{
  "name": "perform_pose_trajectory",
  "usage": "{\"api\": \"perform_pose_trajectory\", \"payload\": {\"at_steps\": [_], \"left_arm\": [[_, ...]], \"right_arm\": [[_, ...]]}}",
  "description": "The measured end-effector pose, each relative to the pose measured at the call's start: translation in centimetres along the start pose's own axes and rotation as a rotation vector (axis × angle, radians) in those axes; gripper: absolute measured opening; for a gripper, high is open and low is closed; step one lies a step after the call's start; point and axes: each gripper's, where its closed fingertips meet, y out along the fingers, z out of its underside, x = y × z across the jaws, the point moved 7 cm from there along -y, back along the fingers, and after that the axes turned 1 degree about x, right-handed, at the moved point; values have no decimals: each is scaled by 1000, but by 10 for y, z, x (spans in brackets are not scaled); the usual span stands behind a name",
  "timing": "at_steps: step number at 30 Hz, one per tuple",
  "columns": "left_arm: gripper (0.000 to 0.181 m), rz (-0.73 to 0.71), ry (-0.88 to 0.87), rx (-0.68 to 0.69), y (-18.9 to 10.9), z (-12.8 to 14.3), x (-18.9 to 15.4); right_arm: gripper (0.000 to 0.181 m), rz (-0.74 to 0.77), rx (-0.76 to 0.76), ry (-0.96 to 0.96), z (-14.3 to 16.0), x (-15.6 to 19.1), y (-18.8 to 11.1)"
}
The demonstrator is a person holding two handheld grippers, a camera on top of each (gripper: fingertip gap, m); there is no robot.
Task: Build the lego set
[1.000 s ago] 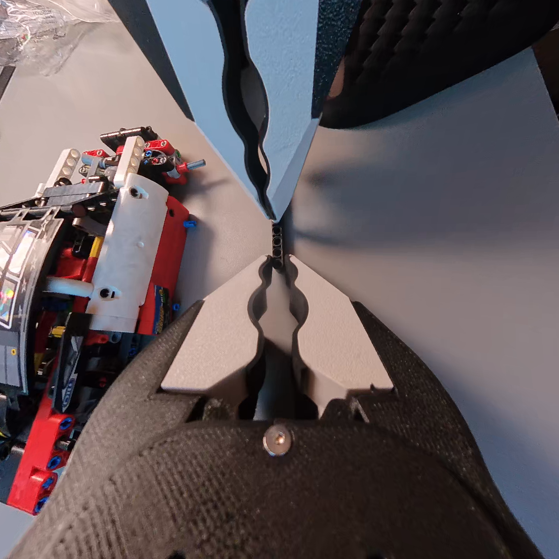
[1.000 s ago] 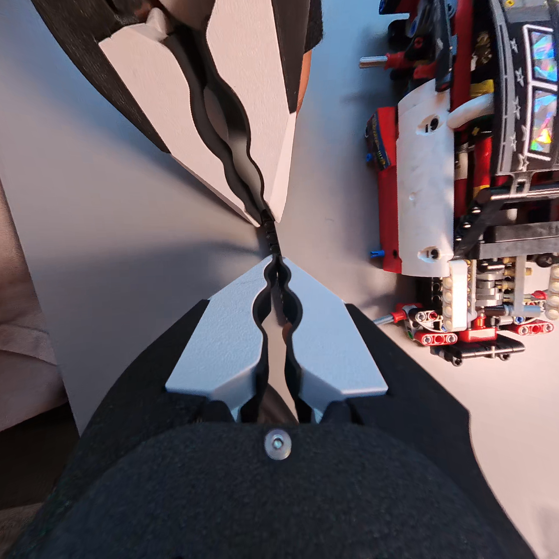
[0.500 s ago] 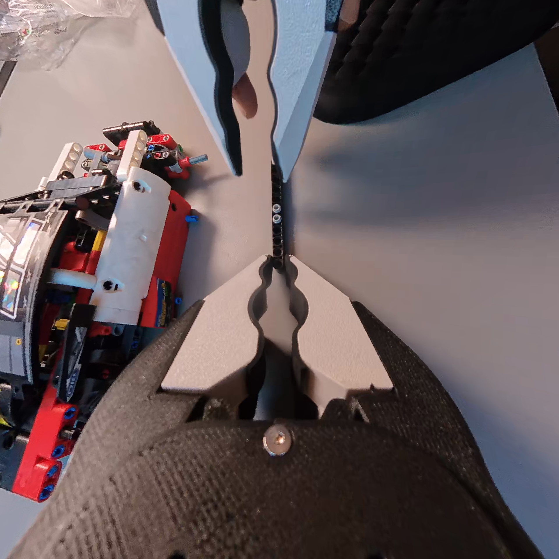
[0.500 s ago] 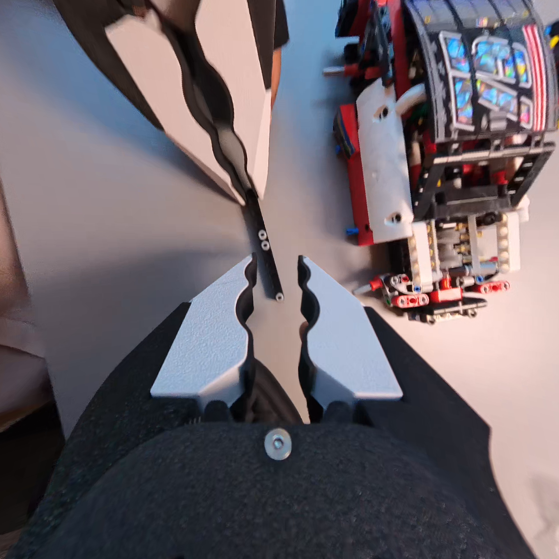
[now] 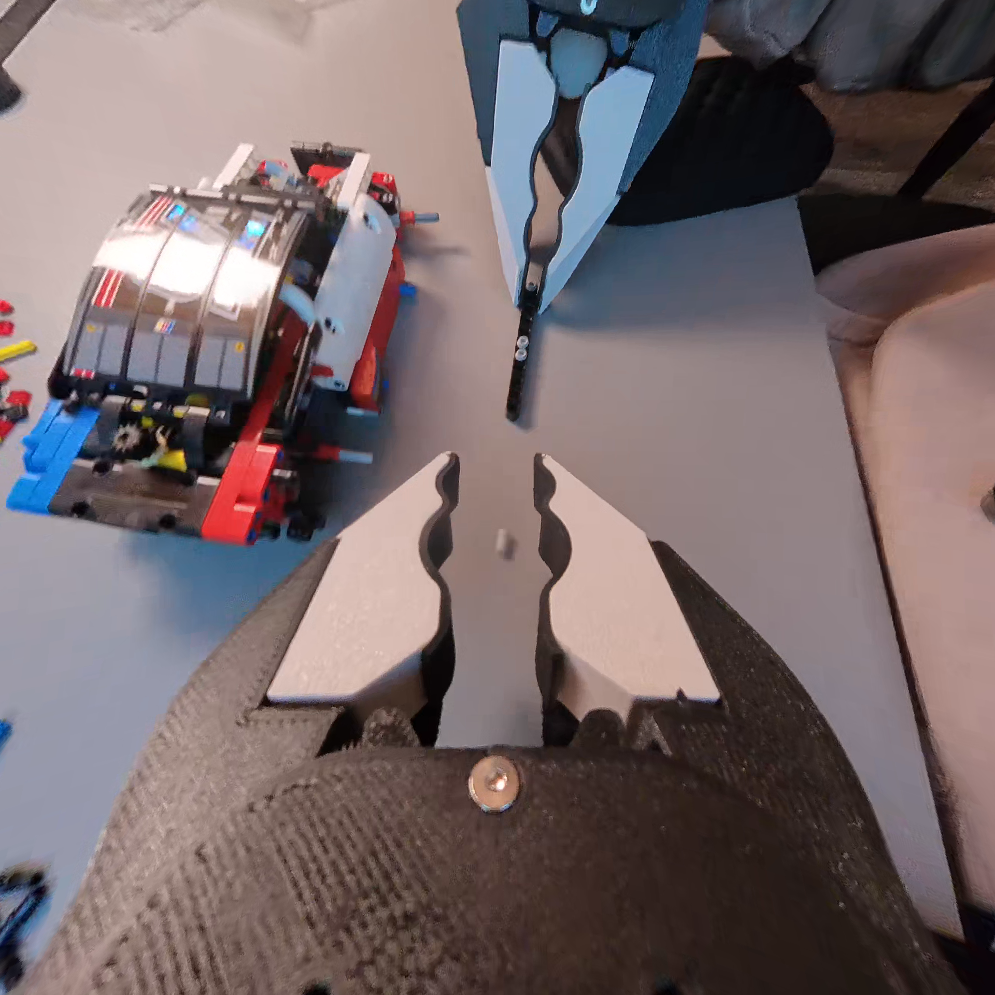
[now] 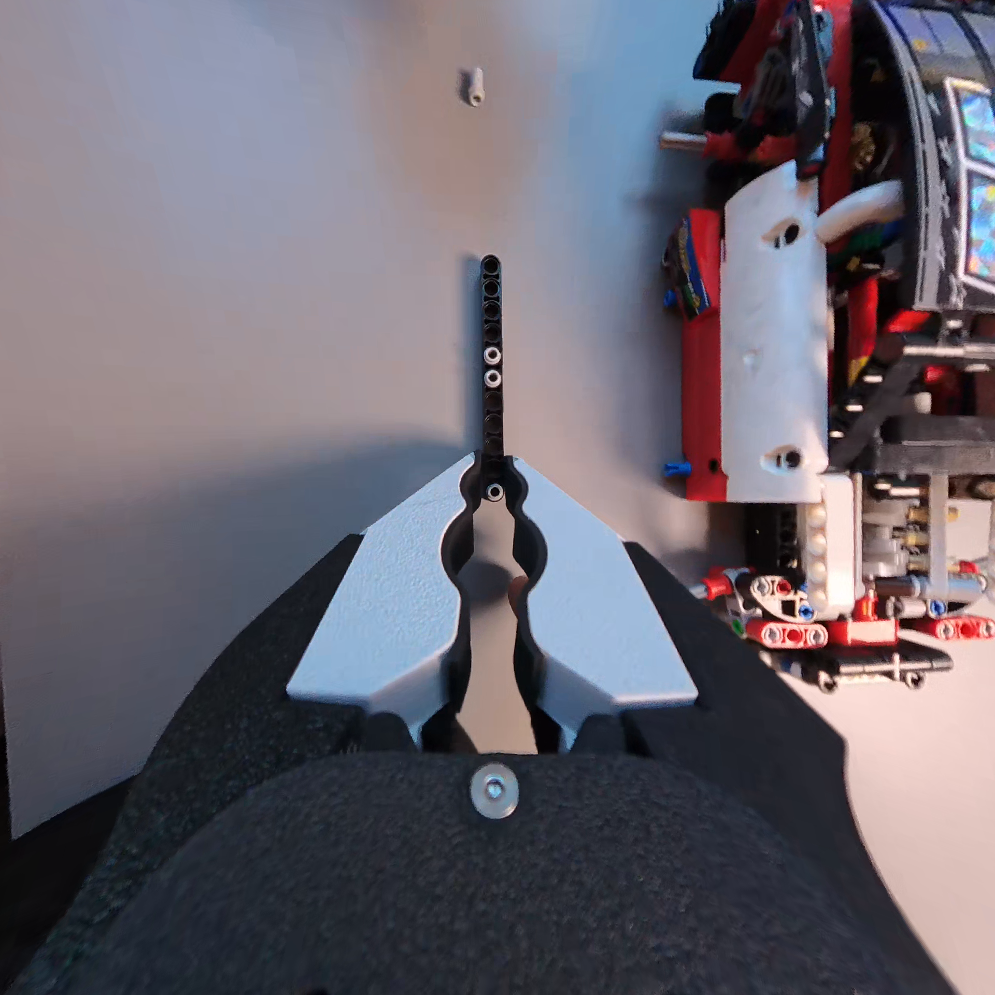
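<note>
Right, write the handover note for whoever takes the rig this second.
Right tool: shut on one end of the black beam, which sticks straight out ahead of it above the grey table.
Left tool: open, empty, held above the table.
Small grey pin: loose on the table, under the left tool's open jaws.
Lego car: partly built, beside both tools.
Done: three light pins sit in the beam.
Left: probably pick up the loose pin, then fit the beam to the car.

Left tongs [image 5: 495, 466] gape above a small grey pin [image 5: 503, 542].
</note>
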Motion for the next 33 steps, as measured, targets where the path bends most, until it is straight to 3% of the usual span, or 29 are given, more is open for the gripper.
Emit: {"api": "perform_pose_trajectory", "payload": {"at_steps": [1,9,13,16,24,28,33], "left_arm": [[25,-2,-2,33,-3,8,2],[22,16,46,230,15,28,-5],[5,31,59,260,19,26,-5],[3,-15,96,234,18,25,-1],[3,134,-127,-601,-16,-38,-3],[3,170,-242,-791,-15,-49,-1],[2,294,-448,-863,-1,-52,-2]], "right_arm": [[5,-6,-7,-13,-2,0,2],[5,-23,-51,-61,-12,-3,10],[7,-13,-70,-63,-10,-3,9],[10,6,-130,-52,-12,-6,2],[20,67,-601,-94,-55,3,-30],[18,145,-781,-64,-74,3,-41],[14,380,-857,-166,-87,6,-52]]}}
